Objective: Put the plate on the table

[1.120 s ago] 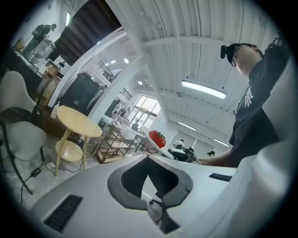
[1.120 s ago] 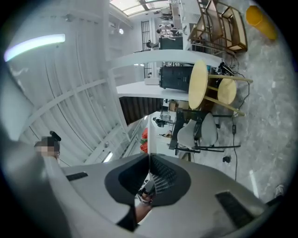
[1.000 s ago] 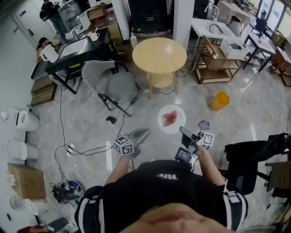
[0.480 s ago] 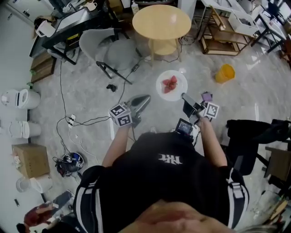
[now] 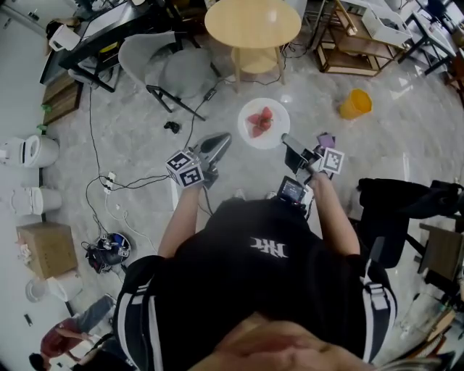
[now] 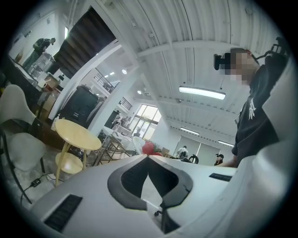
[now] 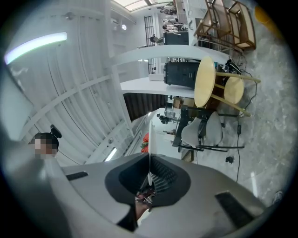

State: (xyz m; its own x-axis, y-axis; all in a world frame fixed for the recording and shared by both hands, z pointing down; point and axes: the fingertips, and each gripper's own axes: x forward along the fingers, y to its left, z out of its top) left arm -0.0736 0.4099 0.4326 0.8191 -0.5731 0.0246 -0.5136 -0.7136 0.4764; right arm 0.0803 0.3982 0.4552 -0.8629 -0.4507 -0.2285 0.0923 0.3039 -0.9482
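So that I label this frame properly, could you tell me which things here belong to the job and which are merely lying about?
Job in hand: round white plate carrying red food, clamped at its rim by the right gripper; round pale wooden table.

Lying about: orange plastic bucket; white shell chair; brown cardboard box. The left gripper is shut on nothing.

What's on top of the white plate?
A few red pieces of food sit on the plate; what kind is too small to tell. The right gripper hides a bit of its rim.
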